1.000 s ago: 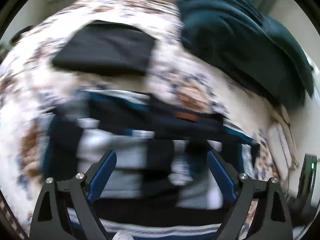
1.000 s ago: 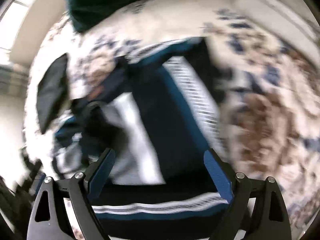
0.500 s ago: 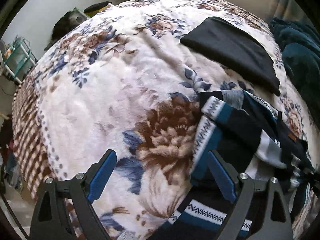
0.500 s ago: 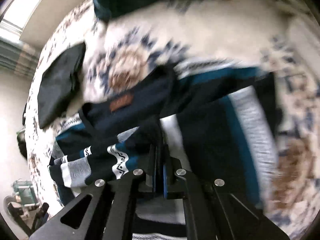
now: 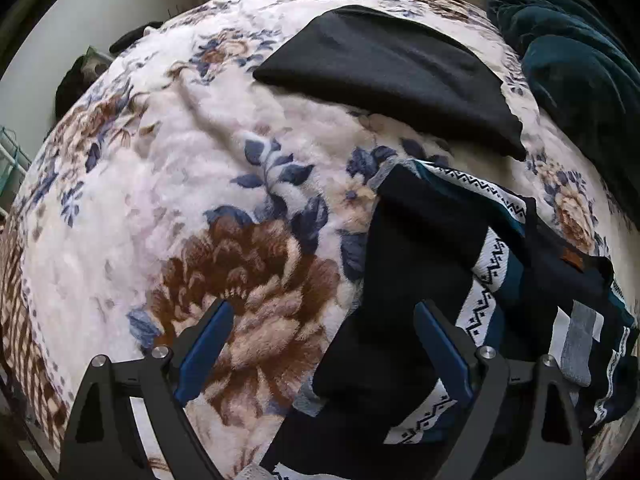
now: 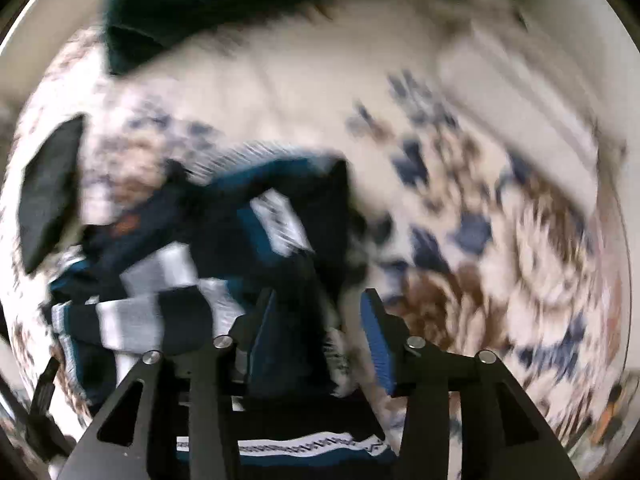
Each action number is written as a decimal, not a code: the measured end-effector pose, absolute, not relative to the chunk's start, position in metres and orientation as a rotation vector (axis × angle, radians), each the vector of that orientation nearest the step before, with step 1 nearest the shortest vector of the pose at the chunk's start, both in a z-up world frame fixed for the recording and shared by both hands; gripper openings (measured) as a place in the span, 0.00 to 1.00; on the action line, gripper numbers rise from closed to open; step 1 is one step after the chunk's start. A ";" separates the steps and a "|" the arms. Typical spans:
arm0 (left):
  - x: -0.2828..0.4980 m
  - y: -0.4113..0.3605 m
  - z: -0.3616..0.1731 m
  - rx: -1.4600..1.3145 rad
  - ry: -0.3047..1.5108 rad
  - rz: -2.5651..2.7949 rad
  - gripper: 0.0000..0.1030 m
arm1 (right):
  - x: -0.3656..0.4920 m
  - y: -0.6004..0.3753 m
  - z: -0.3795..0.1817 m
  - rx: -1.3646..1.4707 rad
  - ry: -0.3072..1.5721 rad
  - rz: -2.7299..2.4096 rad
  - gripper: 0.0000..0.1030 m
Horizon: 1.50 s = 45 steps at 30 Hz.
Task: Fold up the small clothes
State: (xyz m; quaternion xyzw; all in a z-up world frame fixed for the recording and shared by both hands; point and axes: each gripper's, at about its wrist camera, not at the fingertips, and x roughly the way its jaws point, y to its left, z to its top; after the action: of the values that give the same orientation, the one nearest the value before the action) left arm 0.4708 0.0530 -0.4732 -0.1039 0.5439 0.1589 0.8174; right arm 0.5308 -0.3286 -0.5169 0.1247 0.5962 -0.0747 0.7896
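Note:
A navy, teal and white patterned sweater [image 5: 420,240] lies crumpled on the floral blanket [image 5: 180,160]. My left gripper [image 5: 322,340] is open just above the sweater's left edge, with dark fabric under the right finger and bare blanket under the left one. The right wrist view is blurred by motion. There my right gripper [image 6: 320,336] has its jaws partly apart, with a fold of the sweater [image 6: 224,220] lying between the fingers [image 6: 378,344]; I cannot tell whether it touches them.
A folded black garment [image 5: 384,64] rests on the blanket beyond the sweater. A dark teal blanket [image 5: 580,60] is bunched at the far right. The bed edge, a wall and dim clutter [image 5: 76,80] lie to the left.
My right gripper was shut on a sweater fold half a second ago and its jaws have now parted. The left gripper has stayed open and shifted slightly closer over the sweater's left edge.

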 end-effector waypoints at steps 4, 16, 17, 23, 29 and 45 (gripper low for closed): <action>0.467 0.049 -0.480 -0.203 1.186 0.340 0.90 | 0.541 -0.243 -0.516 0.227 1.363 0.189 0.53; 0.467 0.068 -0.515 -0.254 1.257 0.387 0.90 | 0.614 -0.105 -0.597 -0.178 1.406 0.240 0.53; 0.467 0.069 -0.518 -0.259 1.260 0.384 0.90 | 0.623 -0.116 -0.595 -0.129 1.406 0.194 0.53; 0.470 0.069 -0.518 -0.263 1.273 0.366 0.90 | 0.656 -0.139 -0.591 -0.082 1.419 0.090 0.53; 0.499 0.074 -0.487 -0.218 1.195 0.282 0.90 | 0.623 -0.097 -0.561 -0.078 1.506 0.511 0.53; 0.631 0.096 -0.524 -0.097 1.295 0.281 0.91 | 0.691 -0.117 -0.613 0.000 1.505 0.223 0.53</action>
State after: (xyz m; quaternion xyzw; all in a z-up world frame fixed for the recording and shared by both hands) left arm 0.6310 0.0959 -0.5236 -0.0452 0.6011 0.1305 0.7872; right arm 0.6910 -0.1168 -0.6129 0.0001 0.6821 0.1009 0.7242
